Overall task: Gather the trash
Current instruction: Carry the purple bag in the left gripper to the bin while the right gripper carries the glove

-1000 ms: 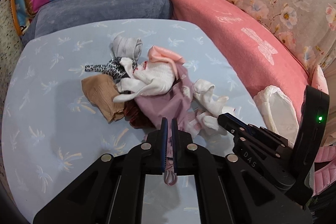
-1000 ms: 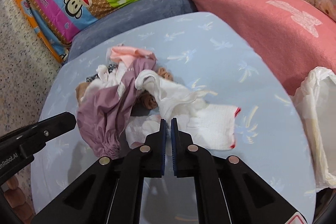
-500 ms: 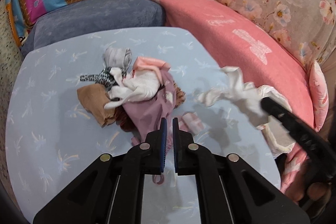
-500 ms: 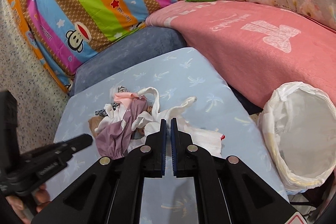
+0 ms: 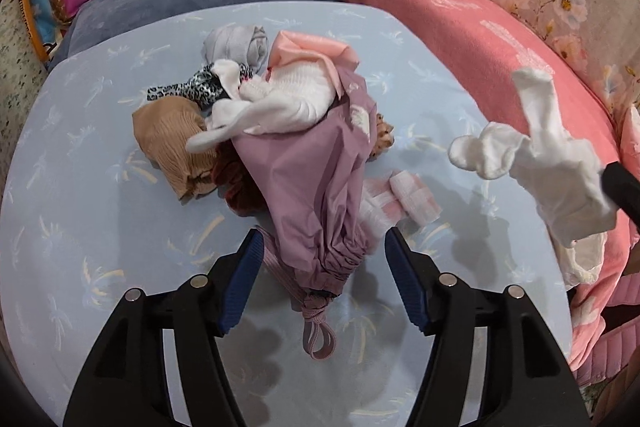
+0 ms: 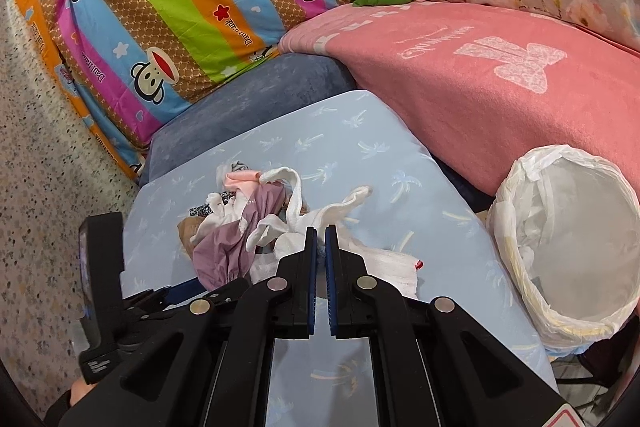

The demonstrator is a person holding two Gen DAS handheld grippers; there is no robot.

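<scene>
Right gripper [image 6: 320, 247] had its jaws pinched nearly together on a white sock bundle [image 5: 560, 163], held in the air beside the lined trash bin [image 6: 516, 259], not yet over it. Left gripper [image 5: 324, 279] was spread wide, empty, straddling the mauve garment [image 5: 308, 187] on the blue table [image 5: 80, 227]. Bin looked empty, so I'd call it an early stage: the pile, incl. tan cloth [image 5: 168, 139], pink-striped socks [image 5: 400, 199] and white knit piece [image 5: 288, 103], remained uncollected.
</scene>
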